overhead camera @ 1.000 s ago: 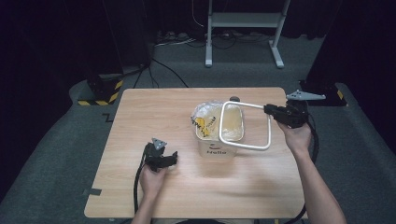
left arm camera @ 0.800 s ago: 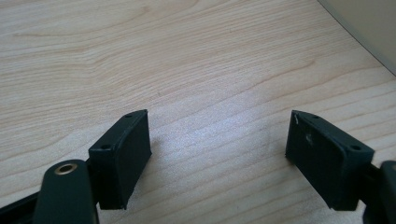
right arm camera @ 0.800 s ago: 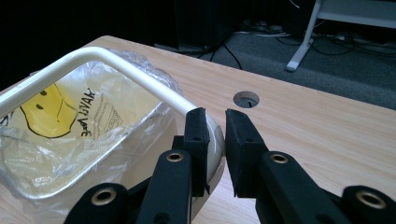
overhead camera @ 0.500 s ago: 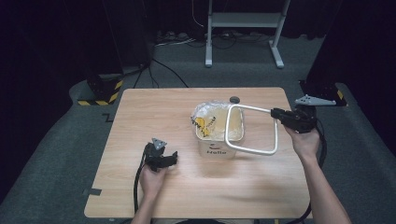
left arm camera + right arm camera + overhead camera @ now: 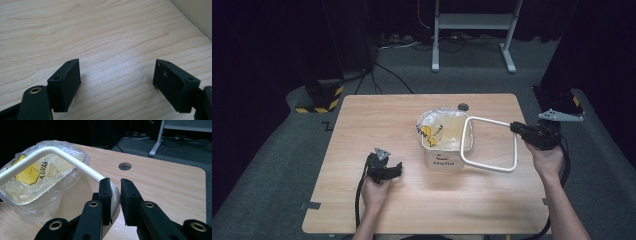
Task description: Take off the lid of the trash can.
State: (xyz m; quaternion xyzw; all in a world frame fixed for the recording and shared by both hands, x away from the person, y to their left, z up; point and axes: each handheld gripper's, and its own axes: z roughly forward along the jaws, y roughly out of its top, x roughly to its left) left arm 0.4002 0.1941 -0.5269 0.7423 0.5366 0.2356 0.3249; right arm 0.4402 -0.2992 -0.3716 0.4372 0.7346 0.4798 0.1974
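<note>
Right tool (image 5: pixel 518 128) was clamped on a white, rounded-rectangular plastic ring frame (image 5: pixel 490 167), gripping it at one corner. In the right gripper view the black pads (image 5: pixel 105 192) pinched the pale rim (image 5: pixel 113 197) between them, a narrow gap showing on the right-hand side. The frame hung tilted in the air: its far edge sat over the right rim of the bin, its near edge lower and out over the bare surface to the bin's right. Whether the frame touched the bin's rim could not be told.

The small white rectangular plastic bin (image 5: pixel 443 155) stood upright near the middle of the light wooden surface (image 5: pixel 362 115), dark lettering on its front wall. A clear crinkled plastic bag liner (image 5: pixel 434 119) with a yellow and black print was draped inside and over its rim; in the right gripper view the liner (image 5: pixel 45 195) bulged out over the bin's edge beneath the frame.

Left tool (image 5: pixel 384 170) lay low on the surface, left of the bin and well apart from it, held by the left hand (image 5: pixel 374 192). Its jaws stood wide apart with nothing between them, wood grain beneath (image 5: pixel 117 75).

A round cable hole (image 5: pixel 463 106) sat in the surface just behind the bin.
</note>
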